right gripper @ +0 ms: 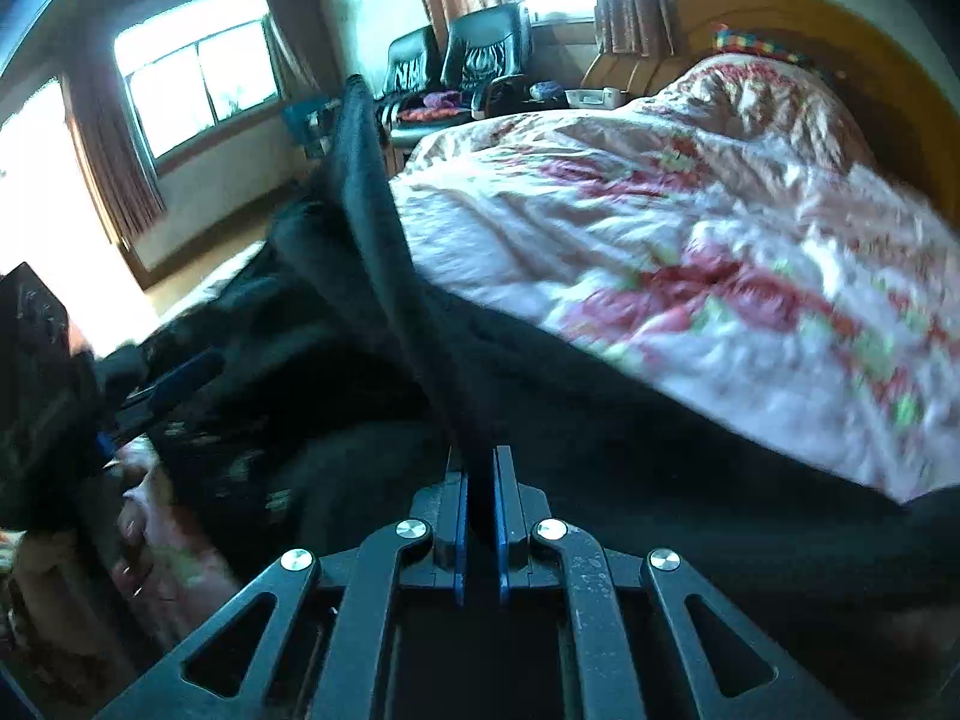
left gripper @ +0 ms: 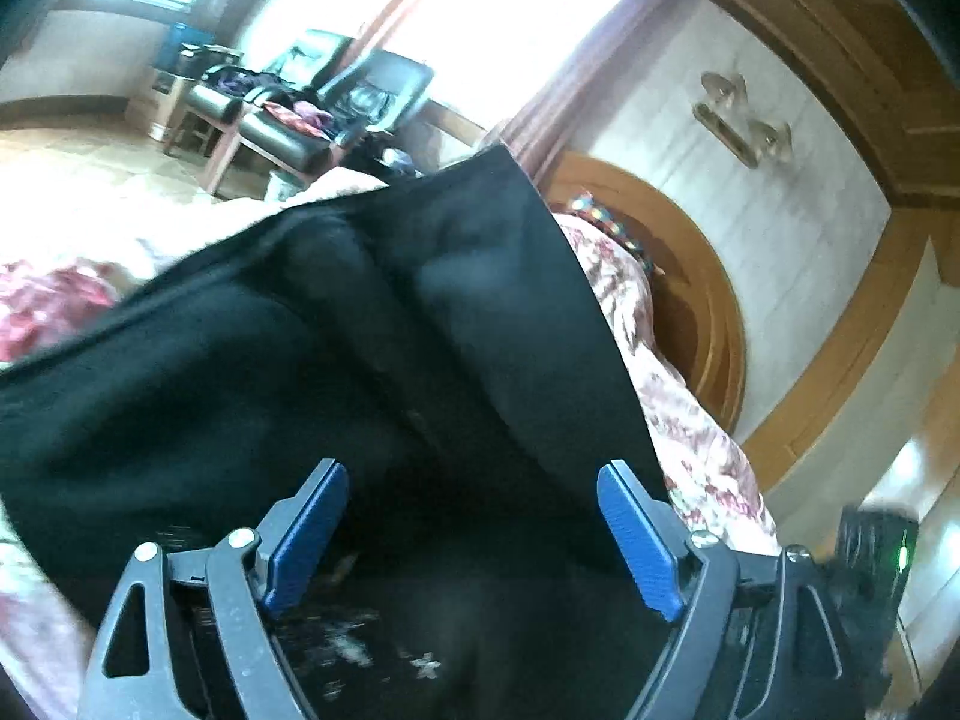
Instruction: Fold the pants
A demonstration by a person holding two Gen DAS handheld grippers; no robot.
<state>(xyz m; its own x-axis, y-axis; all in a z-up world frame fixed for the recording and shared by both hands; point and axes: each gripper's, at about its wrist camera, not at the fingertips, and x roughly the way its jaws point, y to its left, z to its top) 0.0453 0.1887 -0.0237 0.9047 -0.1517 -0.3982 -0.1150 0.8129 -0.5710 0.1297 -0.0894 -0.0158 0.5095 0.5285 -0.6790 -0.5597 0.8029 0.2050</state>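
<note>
Black cloth fills the foreground as we work the pants [left gripper: 252, 372] across a bed spread with a pink floral quilt [right gripper: 690, 228]. We judge the fold barely begun: the garment lies bunched and partly lifted, one long panel rising in a steep ridge towards the far chairs [right gripper: 474, 54], and no flat, squared layer shows anywhere in either view. Bringing the legs together, smoothing and the final doubling all appear to lie ahead.

Our right gripper [right gripper: 480, 498] has its blue pads [right gripper: 461, 534] drawn in almost to touching, with a thin dark band of fabric pinched between them; that band runs up and away from the jaws as a taut edge. So we hold the pants on this side, near what looks like a hem or seam, though blur keeps us from saying which.

Our left gripper [left gripper: 474, 531] stands wide, its two blue pads [left gripper: 309, 534] well apart. Dark fabric lies beneath and beyond them, but neither pad appears to press on it, and we cannot tell whether the cloth brushes the fingers from below. It also shows at the left edge of the right wrist view, close beside the heaped cloth.

A wooden headboard [left gripper: 690, 276] curves behind the quilt.
</note>
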